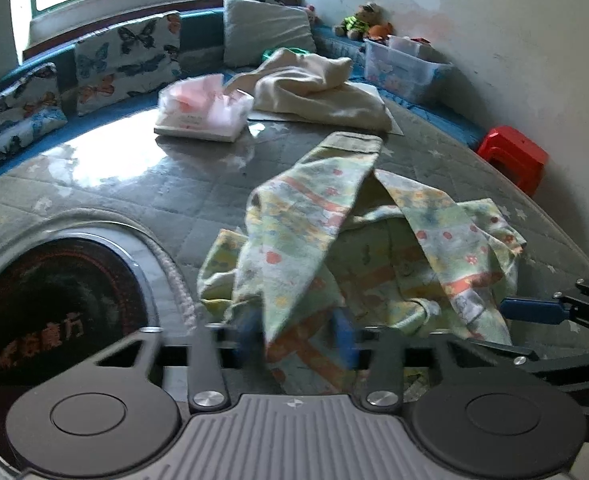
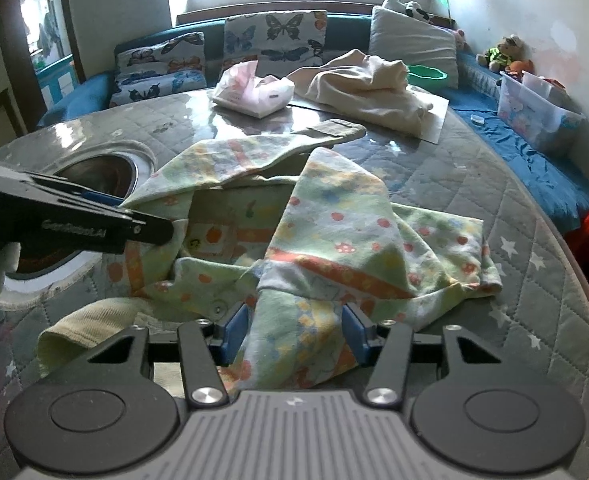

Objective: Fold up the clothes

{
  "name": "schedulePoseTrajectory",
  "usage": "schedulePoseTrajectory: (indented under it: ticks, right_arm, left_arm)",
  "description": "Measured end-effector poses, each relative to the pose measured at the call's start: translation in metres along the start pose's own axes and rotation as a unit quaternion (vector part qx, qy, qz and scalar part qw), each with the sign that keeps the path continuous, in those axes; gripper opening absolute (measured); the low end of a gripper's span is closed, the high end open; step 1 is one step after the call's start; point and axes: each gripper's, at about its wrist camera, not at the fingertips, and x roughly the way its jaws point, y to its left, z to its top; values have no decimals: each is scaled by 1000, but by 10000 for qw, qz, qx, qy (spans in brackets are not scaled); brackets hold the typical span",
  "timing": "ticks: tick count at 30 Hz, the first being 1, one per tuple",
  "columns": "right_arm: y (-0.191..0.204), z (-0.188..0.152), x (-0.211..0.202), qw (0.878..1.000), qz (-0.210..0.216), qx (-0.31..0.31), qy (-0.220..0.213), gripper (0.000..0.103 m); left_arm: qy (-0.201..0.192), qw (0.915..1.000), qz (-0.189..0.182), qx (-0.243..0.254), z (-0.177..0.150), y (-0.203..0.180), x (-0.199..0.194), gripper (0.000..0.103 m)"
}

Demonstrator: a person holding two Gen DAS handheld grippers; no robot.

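Table point(image 2: 494, 208) with a grey quilted cover fills most of both views you see. Your green patterned shirt point(image 2: 334, 232) lies crumpled in the middle of it, low in each frame. A cream cloth point(image 2: 370, 88) and a pink packet point(image 2: 254, 92) sit near the top. Your right gripper point(image 2: 298, 332) pinches a fold of the shirt at the bottom. Your left gripper point(image 1: 294, 336) grips another fold, its jaws closed on the cloth.
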Motion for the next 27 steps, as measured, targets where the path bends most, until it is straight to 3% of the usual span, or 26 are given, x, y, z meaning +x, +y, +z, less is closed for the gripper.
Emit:
schedulePoseTrajectory:
  ticks: [1, 4, 10, 27]
  right_arm:
    - [0, 0, 0, 10000, 3, -24, 3, 50]
    - [1, -1, 0, 10000, 12, -94, 13, 26]
    - [2, 7, -7, 9996, 14, -163, -218, 7]
    - [21, 106, -51, 9831, -63, -490, -1765, 4]
  left_arm:
    - [0, 10000, -48, -33, 0, 1, 0, 20]
    - [-94, 9999, -123, -20, 0, 4, -5, 10]
    - [-393, 9992, -31, -68, 6, 15, -20, 7]
    - [-1349, 9876, 571, -558, 45, 81, -91, 2]
